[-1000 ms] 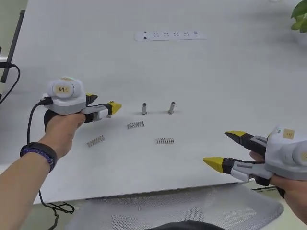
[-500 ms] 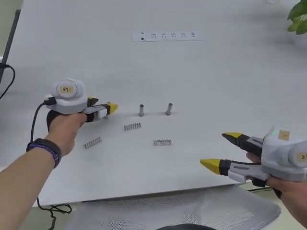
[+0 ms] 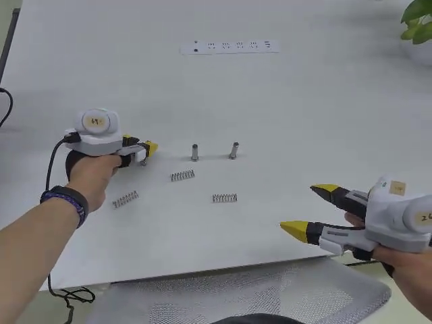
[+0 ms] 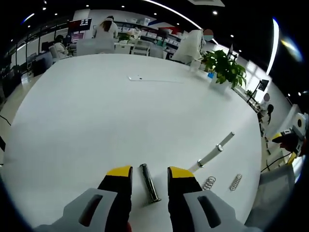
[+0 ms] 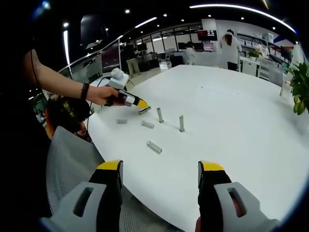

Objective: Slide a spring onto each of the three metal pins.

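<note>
1. The left gripper is held with its jaws a little apart. A metal pin is seen between them at the bottom centre of the left gripper view. Bare table shows on either side of it, so the pin is judged bracketed, not clamped.
2. The right gripper is held at the lower right of the head view, near the front edge of the white table. Its jaws are spread wide and nothing is held between them.
3. A 2nd pin and a 3rd pin are stood upright at the centre of the head view, to the right of the left gripper's tips. Both are bare.
4. 3 springs are laid flat on the table below the pins: the left spring under the left hand, the middle spring just below the 2nd pin, and the right spring lower, towards the frame's centre. With all 3 loose, no pin is judged fitted yet.
5. Each spring's long axis is laid across the frame, while each pin's axis is upright, so a spring must be tipped on end before it can be slid down. The right spring lies up and left of the right gripper and is the spring nearest to it, though well apart. That free gripper is judged the likelier one for the pick.
</note>
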